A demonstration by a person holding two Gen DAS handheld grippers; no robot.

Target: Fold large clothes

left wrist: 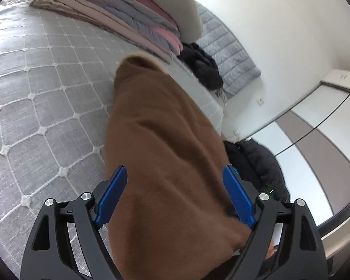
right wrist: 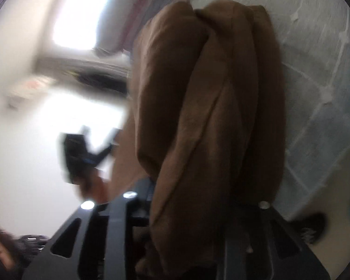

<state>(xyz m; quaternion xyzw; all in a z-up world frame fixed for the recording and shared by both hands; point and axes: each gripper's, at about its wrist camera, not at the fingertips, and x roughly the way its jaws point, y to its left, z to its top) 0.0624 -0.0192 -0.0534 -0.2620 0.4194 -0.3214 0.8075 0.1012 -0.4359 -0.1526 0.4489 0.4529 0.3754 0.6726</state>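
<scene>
A brown garment [left wrist: 165, 154] runs from the grey quilted bed [left wrist: 35, 98] back between the blue pads of my left gripper [left wrist: 176, 197]. The jaws stand wide apart with the cloth filling the gap, and the pads do not visibly pinch it. In the blurred right wrist view the same brown garment [right wrist: 205, 107] is bunched in thick folds. It drapes over my right gripper [right wrist: 210, 193] and hides both fingertips, so the grip cannot be read. The left gripper [right wrist: 81, 154] shows there as a dark blur in a hand.
A stack of folded blankets [left wrist: 119, 16] and a pillow lie at the head of the bed. Dark clothing [left wrist: 203, 65] sits by a grey quilted pad, with more dark clothing [left wrist: 259, 163] beside the bed. White wall and wardrobe doors [left wrist: 315, 144] are on the right.
</scene>
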